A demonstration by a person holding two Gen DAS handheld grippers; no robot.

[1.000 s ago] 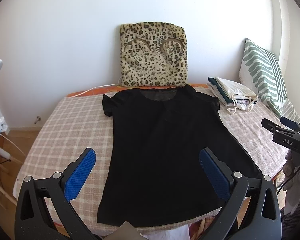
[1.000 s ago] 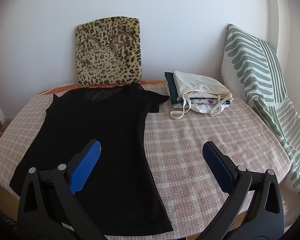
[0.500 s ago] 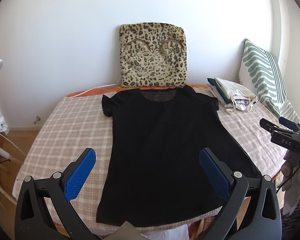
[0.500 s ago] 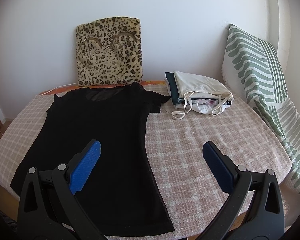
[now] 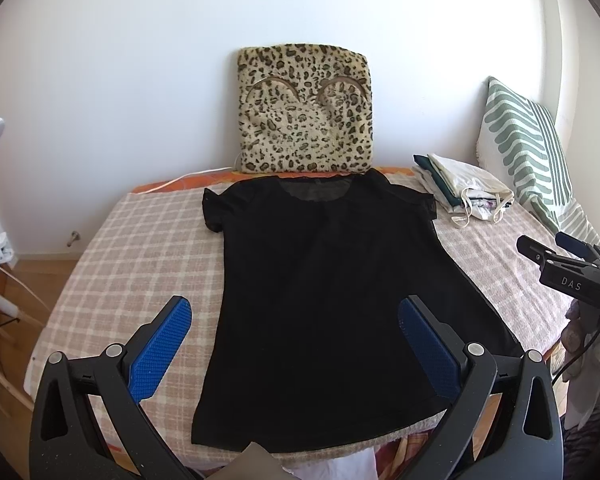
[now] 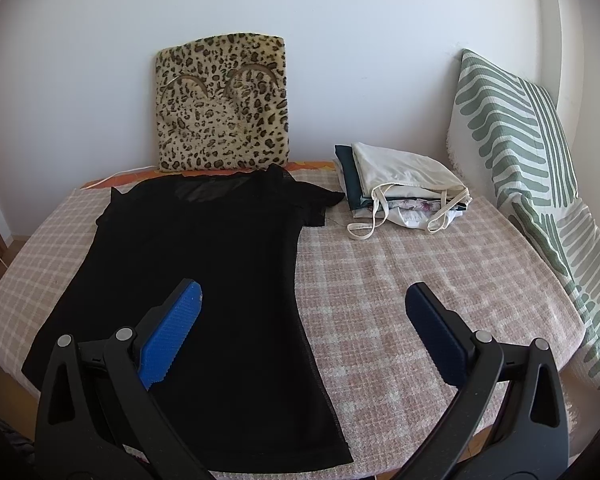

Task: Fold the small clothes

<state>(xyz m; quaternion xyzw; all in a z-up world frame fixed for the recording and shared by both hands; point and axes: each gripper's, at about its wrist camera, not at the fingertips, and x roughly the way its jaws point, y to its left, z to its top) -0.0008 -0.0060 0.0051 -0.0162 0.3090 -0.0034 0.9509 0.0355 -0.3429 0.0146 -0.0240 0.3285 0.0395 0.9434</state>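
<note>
A black short-sleeved top (image 5: 324, 288) lies spread flat, neck at the far end, on a pink checked cloth (image 5: 140, 248). It also shows in the right wrist view (image 6: 196, 264). My left gripper (image 5: 296, 320) is open and empty, held above the top's near hem. My right gripper (image 6: 304, 312) is open and empty, above the top's right edge and the cloth (image 6: 420, 272). The right gripper's body (image 5: 568, 276) shows at the right edge of the left wrist view.
A stack of folded clothes (image 6: 404, 184) lies at the back right, also in the left wrist view (image 5: 464, 188). A leopard-print cushion (image 5: 304, 108) leans on the back wall. A green striped pillow (image 6: 516, 144) lines the right side. White fabric (image 5: 340, 468) hangs below the near edge.
Both grippers have drifted slightly, so the scene shifts a little in each view. The top has not moved and both stay open.
</note>
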